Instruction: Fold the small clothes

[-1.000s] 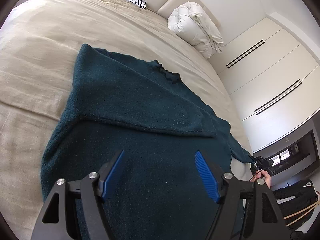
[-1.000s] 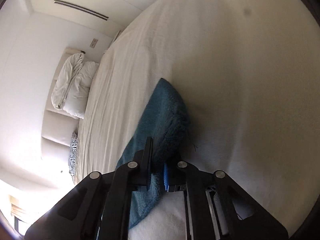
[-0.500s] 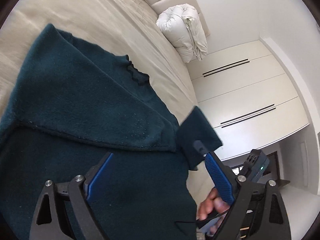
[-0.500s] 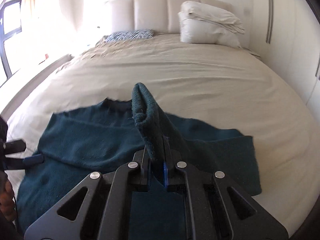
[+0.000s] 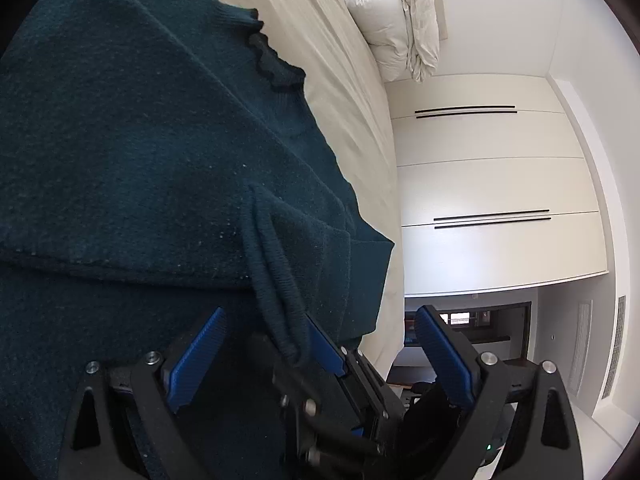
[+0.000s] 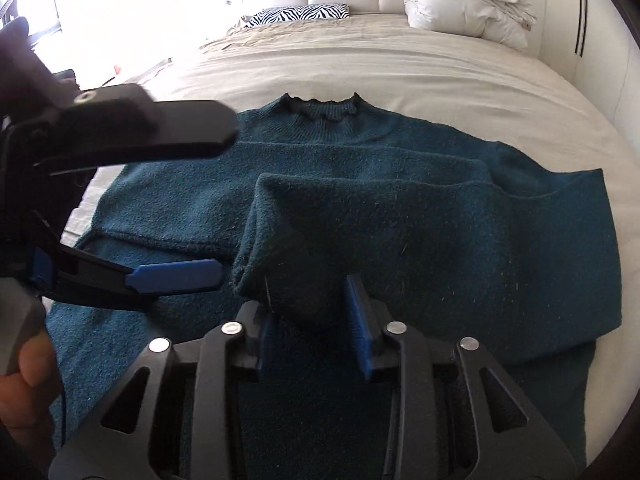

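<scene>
Now a dark teal sweater (image 6: pixel 400 216) lies flat on the beige bed (image 6: pixel 400 72), collar at twelve o'clock toward the headboard, both sleeves folded across its chest. The right gripper (image 6: pixel 316 316) points down at the cuff of the right-hand sleeve (image 6: pixel 296 256); its jaws are opening, the cuff loose between the blue pads without being pinched. The left gripper (image 5: pixel 320 356) comes in from nine o'clock in the right wrist view, jaws spread wide and opening, nothing clamped. At one o'clock a folded white duvet (image 6: pixel 464 4) rests against the headboard; a zebra pillow (image 6: pixel 296 14) sits at eleven.
</scene>
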### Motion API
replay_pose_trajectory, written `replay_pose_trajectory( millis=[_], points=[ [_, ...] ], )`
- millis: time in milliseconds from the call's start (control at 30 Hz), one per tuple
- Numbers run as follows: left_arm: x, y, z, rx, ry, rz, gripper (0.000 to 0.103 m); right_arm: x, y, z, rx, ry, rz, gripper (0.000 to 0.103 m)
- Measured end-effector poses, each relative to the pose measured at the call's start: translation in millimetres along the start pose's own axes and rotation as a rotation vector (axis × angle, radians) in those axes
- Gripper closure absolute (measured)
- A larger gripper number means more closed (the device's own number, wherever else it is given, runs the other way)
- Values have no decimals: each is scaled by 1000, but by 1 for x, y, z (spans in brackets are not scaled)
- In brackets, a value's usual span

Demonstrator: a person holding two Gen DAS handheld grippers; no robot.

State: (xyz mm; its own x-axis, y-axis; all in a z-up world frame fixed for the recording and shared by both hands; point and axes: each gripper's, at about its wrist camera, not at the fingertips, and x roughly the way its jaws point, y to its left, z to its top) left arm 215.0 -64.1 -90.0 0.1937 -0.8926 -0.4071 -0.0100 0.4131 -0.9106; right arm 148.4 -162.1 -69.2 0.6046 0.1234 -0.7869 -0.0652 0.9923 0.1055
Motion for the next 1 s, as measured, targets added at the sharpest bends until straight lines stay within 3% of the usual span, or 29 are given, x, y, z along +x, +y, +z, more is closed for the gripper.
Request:
replay_pose_trajectory(
  millis=[33,200,233,300,333,533,667,833,1000],
  points=[
    [4,0,0,7,12,11,9,-5,-1,-5,10,-13,11,38],
    [20,11,-1,-17,65,48,56,-20,-23,-31,103,24,62,38],
    [20,10,-2,-4,66,63,62,-24,-30,-36,139,31,79,38],
    [16,1,-5,39,55,106,91,-28,-49,-43,218,29,117,38],
    [12,-4,-5,63,46,119,95,-33,-59,-48,264,23,143,38],
    [-39,-47,7,230,-88,150,94,-41,-110,-62,489,-5,241,38],
    [-77,-60,15,318,-145,185,94,-39,-125,-66,561,-16,275,38],
    [-109,-24,31,252,-196,212,94,-44,-130,-74,587,-28,287,38],
    [-115,5,37,214,-224,255,94,-49,-135,-77,602,-25,290,38]
  ],
)
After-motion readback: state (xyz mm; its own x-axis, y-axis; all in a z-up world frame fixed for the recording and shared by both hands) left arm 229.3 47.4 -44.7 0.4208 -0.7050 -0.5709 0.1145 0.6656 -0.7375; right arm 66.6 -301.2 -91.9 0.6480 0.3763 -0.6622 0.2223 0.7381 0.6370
